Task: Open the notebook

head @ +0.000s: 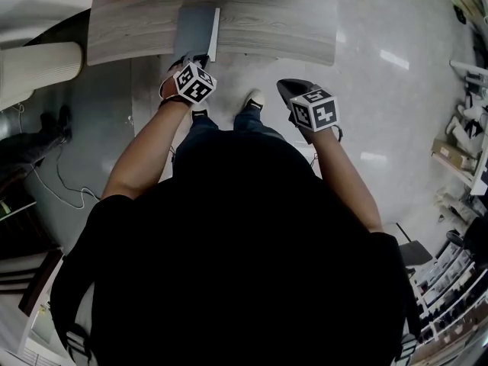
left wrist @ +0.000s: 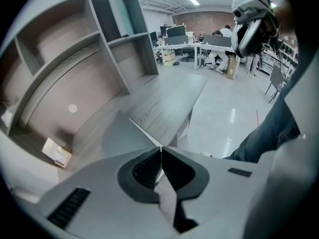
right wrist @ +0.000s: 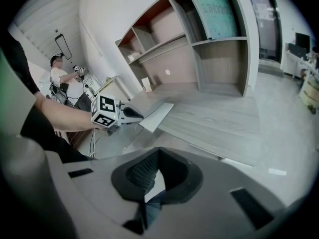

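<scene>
Plainly the left gripper (left wrist: pixel 160 151) is clamped on the near corner of the notebook (head: pixel 194 27), which lies at the desk (head: pixel 274 21) front edge. Its cover (right wrist: pixel 155 114) is lifted. Swing that cover over in an arc about the spine, keeping the pinch firm. The right gripper (right wrist: pixel 157 156) seems closed on nothing and could steady the book.

Wood-grain desk (head: pixel 290 29) with shelving (left wrist: pixel 115 63) stands on glossy pale floor (head: pixel 396 90).

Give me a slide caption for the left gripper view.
Left hand-held gripper pinching the edge of the notebook cover over the desk.
</scene>
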`<state>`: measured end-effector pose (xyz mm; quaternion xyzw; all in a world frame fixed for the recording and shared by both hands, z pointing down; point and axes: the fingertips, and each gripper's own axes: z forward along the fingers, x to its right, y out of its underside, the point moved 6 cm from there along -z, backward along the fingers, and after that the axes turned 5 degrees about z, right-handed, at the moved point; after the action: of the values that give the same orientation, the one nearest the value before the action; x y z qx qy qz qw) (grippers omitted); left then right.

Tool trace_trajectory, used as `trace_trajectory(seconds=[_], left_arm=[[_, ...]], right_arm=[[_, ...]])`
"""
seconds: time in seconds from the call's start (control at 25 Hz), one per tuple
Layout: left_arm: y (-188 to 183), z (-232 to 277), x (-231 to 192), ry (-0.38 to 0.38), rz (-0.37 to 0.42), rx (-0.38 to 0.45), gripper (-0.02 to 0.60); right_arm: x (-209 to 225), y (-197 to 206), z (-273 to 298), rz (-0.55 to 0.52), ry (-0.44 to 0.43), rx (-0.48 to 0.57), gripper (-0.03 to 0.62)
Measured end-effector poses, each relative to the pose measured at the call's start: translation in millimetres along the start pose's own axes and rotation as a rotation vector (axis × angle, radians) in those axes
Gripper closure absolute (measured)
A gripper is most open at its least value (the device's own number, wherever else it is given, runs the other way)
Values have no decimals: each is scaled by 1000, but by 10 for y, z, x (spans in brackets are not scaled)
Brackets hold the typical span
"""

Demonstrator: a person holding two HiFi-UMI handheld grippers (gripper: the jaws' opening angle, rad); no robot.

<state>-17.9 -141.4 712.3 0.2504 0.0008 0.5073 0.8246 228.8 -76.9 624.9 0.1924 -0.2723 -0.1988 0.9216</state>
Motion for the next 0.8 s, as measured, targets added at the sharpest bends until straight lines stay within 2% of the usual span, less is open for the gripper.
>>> trace_trajectory(seconds=[0.8], left_arm=[[151,-434,-277,-17,-69,54,566]], right_arm=[[-332,-123,-148,-18,47,54,592]])
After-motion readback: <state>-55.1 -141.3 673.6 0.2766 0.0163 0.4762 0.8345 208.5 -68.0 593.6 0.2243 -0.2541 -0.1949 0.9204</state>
